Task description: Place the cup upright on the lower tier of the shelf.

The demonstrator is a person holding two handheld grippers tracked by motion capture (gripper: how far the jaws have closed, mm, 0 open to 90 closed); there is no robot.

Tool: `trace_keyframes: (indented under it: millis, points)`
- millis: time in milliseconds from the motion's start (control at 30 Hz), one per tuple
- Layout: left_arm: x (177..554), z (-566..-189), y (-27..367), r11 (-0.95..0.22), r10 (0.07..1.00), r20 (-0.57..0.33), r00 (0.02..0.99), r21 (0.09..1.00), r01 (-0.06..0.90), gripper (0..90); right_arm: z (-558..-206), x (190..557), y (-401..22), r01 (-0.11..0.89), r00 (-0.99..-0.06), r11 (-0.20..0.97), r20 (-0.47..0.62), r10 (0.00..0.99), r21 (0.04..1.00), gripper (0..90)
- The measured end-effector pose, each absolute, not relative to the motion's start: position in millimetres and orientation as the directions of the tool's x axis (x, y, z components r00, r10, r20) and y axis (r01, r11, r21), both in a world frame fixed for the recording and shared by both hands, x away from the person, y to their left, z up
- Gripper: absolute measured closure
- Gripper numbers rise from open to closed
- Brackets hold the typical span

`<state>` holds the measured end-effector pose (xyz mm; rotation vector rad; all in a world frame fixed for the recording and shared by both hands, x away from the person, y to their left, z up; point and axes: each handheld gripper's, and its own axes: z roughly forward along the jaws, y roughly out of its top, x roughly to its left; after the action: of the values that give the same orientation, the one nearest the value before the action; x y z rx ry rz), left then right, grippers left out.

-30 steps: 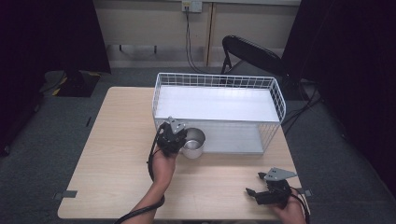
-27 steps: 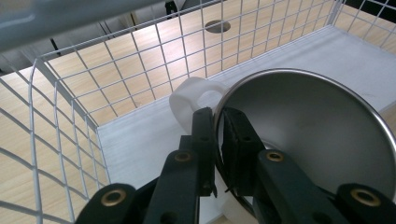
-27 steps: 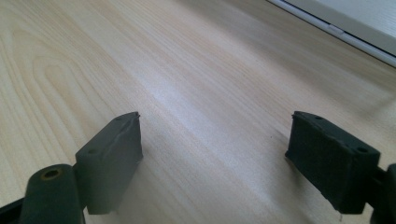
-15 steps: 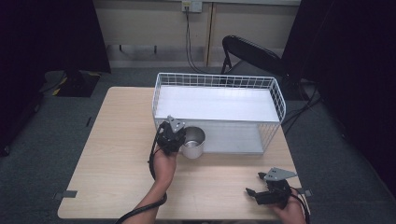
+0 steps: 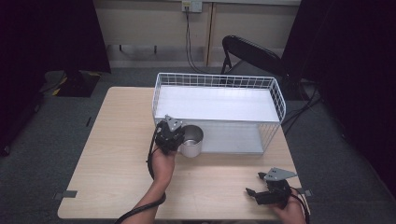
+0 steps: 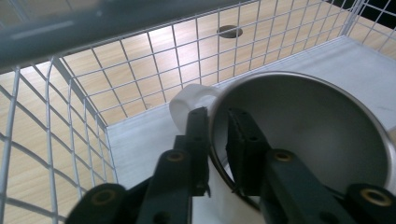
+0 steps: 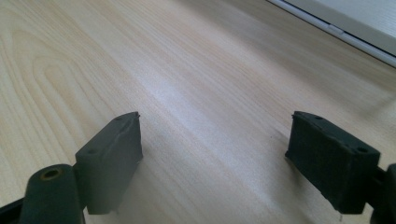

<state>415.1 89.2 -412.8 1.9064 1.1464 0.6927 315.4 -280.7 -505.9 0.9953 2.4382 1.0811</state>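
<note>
A: Where's the left gripper (image 5: 173, 132) just now?

B: At the near left corner of the white wire basket (image 5: 275, 95), right by the metal cup (image 5: 191, 140). The cup stands on the worktop (image 5: 112, 154), just in front of the basket's near wall, by the look of the high view.

A: Is it holding the cup?

B: In the left gripper view the left gripper (image 6: 219, 126) has one jaw outside the cup (image 6: 308, 135) wall and the other inside, so the rim sits between them. The jaws have just been opening a little. There's a thin gap showing between the inner pad and the wall, so I'd call it loosened rather than pinching.

A: Anything else on that cup?

B: A white handle (image 6: 189, 100) sticks out past the outer jaw, toward the basket (image 6: 84, 116) mesh. The inside is bare, shiny steel.

A: And the right gripper (image 5: 254, 192)?

B: Low at the near right edge of the worktop, well apart from the cup and basket. In the right gripper view the right gripper (image 7: 215, 140) has its jaws spread wide, with only the pale wood of the worktop (image 7: 140, 56) between them.

A: What lies beyond the worktop?

B: A black folding chair (image 5: 252, 51) behind the basket, and grey carpet all round.
</note>
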Motion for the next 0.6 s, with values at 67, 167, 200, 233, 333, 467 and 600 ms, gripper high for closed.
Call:
trace_keyframes:
  millis: [67,167,200,233,333,467,600]
  points:
    - [415.3,-413.4,89.5,-0.263,0.897,0.036,0.440,0.844,0.468,76.1,-505.9,315.3,-280.7,0.476,-0.717,0.478,0.011,0.697,0.738,16.9]
    - [414.4,-413.4,90.0,-0.272,0.893,0.040,0.448,0.842,0.467,68.9,-505.9,315.3,-280.7,0.475,-0.717,0.478,0.010,0.697,0.738,16.9]
    - [414.2,-413.2,89.9,-0.274,0.892,0.040,0.449,0.840,0.469,68.9,-505.9,315.3,-280.7,0.476,-0.717,0.478,0.011,0.697,0.738,16.9]
    - [413.6,-413.1,89.5,-0.269,0.893,0.036,0.449,0.841,0.469,66.4,-505.9,315.3,-280.7,0.476,-0.717,0.478,0.010,0.697,0.738,16.9]
    - [411.2,-410.3,90.3,-0.276,0.886,0.031,0.464,0.838,0.471,58.1,-505.9,315.3,-280.7,0.476,-0.717,0.478,0.011,0.697,0.738,16.9]
    - [409.1,-408.6,92.8,-0.258,0.878,-0.007,0.479,0.836,0.484,44.1,-505.9,315.4,-280.7,0.476,-0.718,0.478,0.012,0.696,0.738,16.9]
    - [404.1,-404.5,96.5,-0.254,0.867,-0.025,0.497,0.837,0.485,34.4,-506.0,315.4,-280.7,0.475,-0.717,0.478,0.011,0.697,0.739,16.9]
